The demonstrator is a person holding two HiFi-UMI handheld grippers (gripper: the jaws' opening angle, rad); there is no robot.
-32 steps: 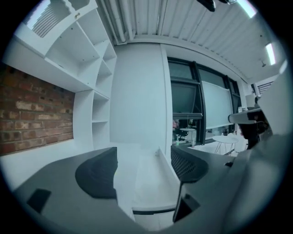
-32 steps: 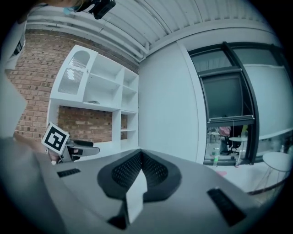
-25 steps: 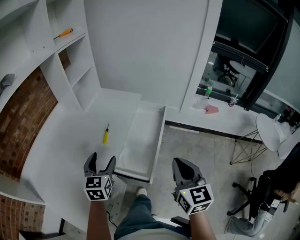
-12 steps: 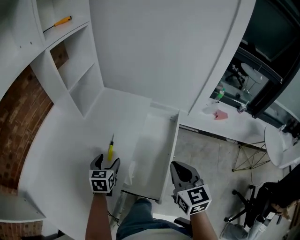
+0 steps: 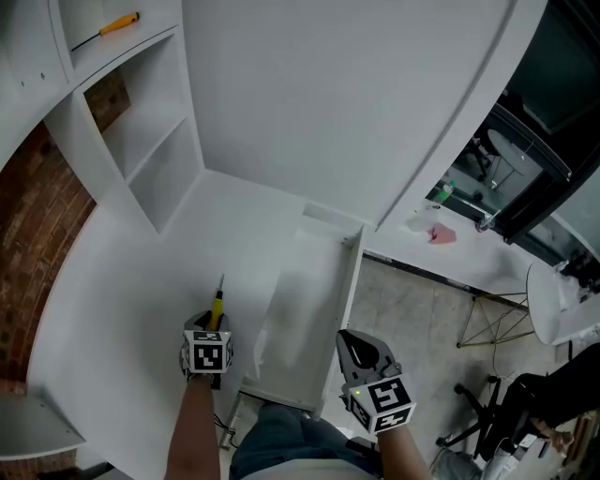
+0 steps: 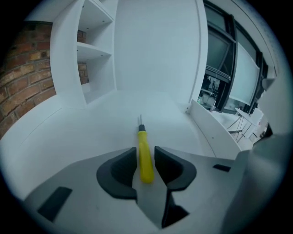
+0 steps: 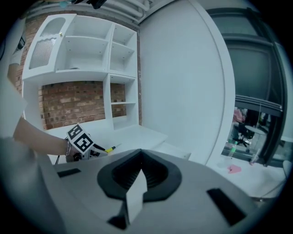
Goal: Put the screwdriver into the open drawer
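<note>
Nearest us, the left claw point(image 5: 214, 328) sits low on the white counter point(image 5: 112, 272). Its own view shows what the head view cannot. The two dark jaws pinch the yellow handle of the screwdriver point(image 6: 145, 155) from both sides, and the thin metal shaft points away across the counter. From above we see only the marker cube and a short strip of yellow poking out ahead of it. We cannot tell whether the tool is lifted or resting on the surface.

The right claw point(image 5: 354, 343) is held over the floor, just off the drawer's front corner. In its own view the jaws point(image 7: 139, 171) are closed together with nothing between them. That view also catches the left claw's cube from the side, with the yellow handle beside it.

The open drawer point(image 5: 305, 309) juts out of the counter between the two claws, just right of the screwdriver. Its inside reads as plain white, and its near end is cut off by the person's leg point(image 5: 281, 441).

Farther back stand the white shelves point(image 5: 141, 131) against a brick wall point(image 5: 37, 206). A second, orange-handled tool point(image 5: 112, 25) lies on an upper shelf. The small pink thing point(image 5: 442, 234) on the far ledge is too small to name.
</note>
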